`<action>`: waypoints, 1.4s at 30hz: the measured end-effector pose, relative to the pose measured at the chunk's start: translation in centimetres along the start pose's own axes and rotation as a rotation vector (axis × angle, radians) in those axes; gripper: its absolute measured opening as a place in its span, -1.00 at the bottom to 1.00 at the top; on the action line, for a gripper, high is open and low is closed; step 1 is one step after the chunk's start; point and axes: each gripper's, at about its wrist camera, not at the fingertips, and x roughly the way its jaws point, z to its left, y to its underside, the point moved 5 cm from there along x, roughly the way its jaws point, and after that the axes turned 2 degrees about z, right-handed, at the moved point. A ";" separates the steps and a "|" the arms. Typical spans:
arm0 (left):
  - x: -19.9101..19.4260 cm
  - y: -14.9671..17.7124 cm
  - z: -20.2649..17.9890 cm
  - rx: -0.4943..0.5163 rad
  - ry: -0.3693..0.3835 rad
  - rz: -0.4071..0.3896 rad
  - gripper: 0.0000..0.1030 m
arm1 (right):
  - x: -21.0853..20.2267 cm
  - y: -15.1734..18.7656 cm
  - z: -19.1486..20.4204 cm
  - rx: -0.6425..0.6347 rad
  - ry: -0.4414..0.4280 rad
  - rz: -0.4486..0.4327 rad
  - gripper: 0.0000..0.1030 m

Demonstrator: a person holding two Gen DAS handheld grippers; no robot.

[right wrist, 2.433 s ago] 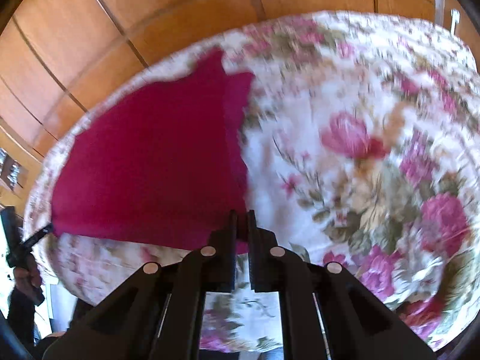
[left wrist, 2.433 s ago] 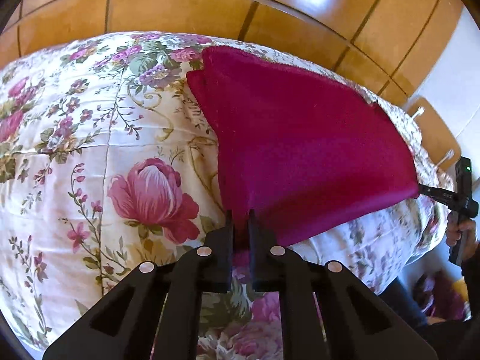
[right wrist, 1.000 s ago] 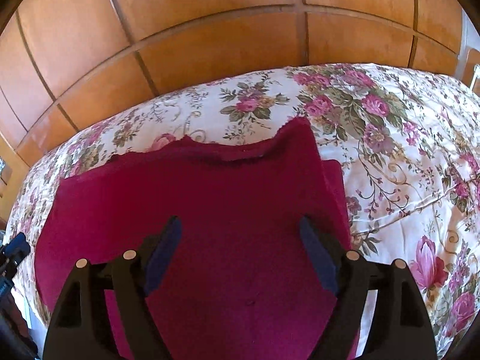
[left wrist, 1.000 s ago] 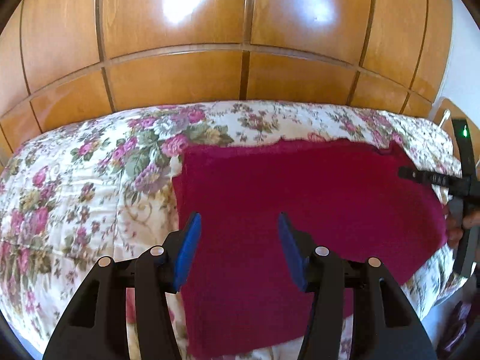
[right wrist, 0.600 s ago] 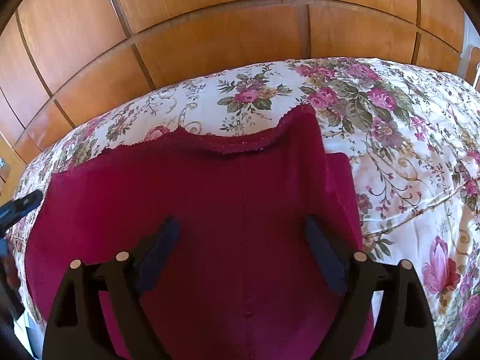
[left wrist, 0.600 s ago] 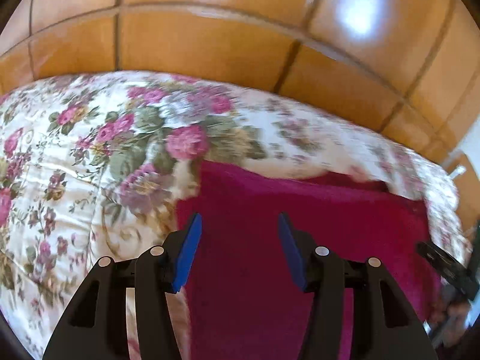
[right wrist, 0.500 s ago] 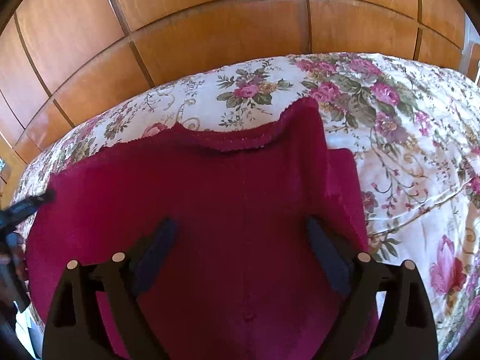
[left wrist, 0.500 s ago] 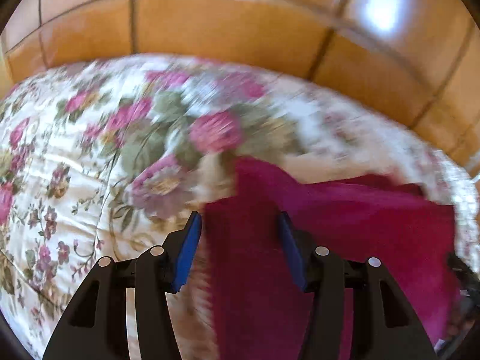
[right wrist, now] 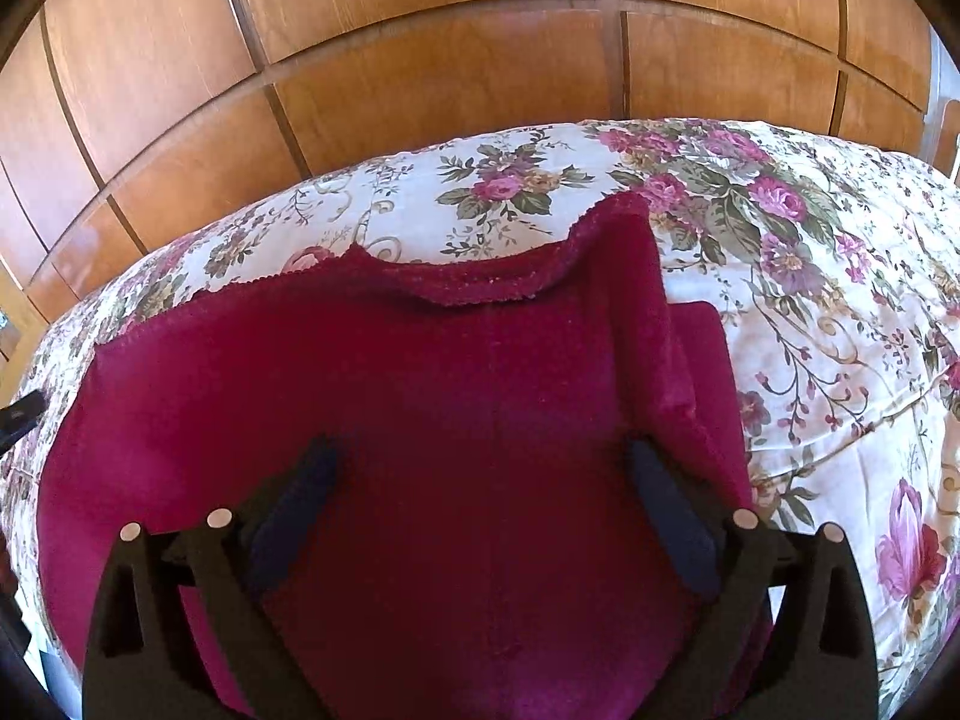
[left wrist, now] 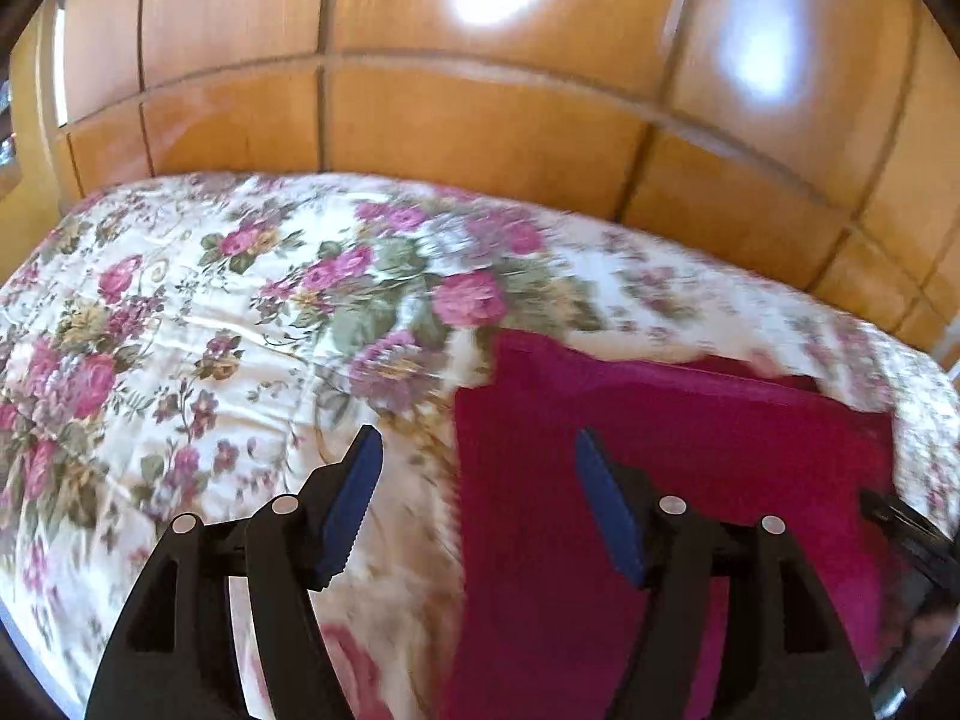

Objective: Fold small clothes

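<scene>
Here, the crimson cloth (right wrist: 456,420) is laid flat on the floral bedspread (left wrist: 180,324), near the edge nearest the cameras, where it can be reached by both grippers. In the right wrist view it is seen doubled over: a scalloped far hem sags in the middle, and a lower layer sticks out as a narrow strip along its right side, so the fold is judged to be made but not squared.

The right gripper (right wrist: 480,516) hangs low over the middle of the cloth, its jaws spread about as wide as they go, and nothing is pinched between them; they have just been opening, as fits fabric let go so that it settles by its own weight. The left gripper (left wrist: 474,504) is held over the cloth's left edge, 1 blue pad (left wrist: 351,498) over the bedspread and the other over the fabric. Its jaws, too, have just been opening, and nothing is clamped. Being placed astride that edge, it is judged ready to take it for the next fold. Behind the bed, wooden panelling (right wrist: 420,72) is seen.
</scene>
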 end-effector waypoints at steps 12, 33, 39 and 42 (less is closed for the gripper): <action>-3.9 4.5 -5.4 0.123 0.085 -0.020 0.28 | -5.5 -0.5 -0.9 0.046 -0.077 -0.037 0.91; -3.5 7.2 -7.4 0.174 0.091 0.016 0.28 | -6.1 6.4 -8.6 0.423 -0.389 0.050 0.92; -2.8 7.9 -7.6 0.178 0.094 0.042 0.28 | -5.9 6.8 -7.0 0.396 -0.466 0.084 0.69; -2.3 8.3 -7.6 0.176 0.092 0.055 0.28 | -5.6 6.9 -6.6 0.379 -0.455 0.094 0.50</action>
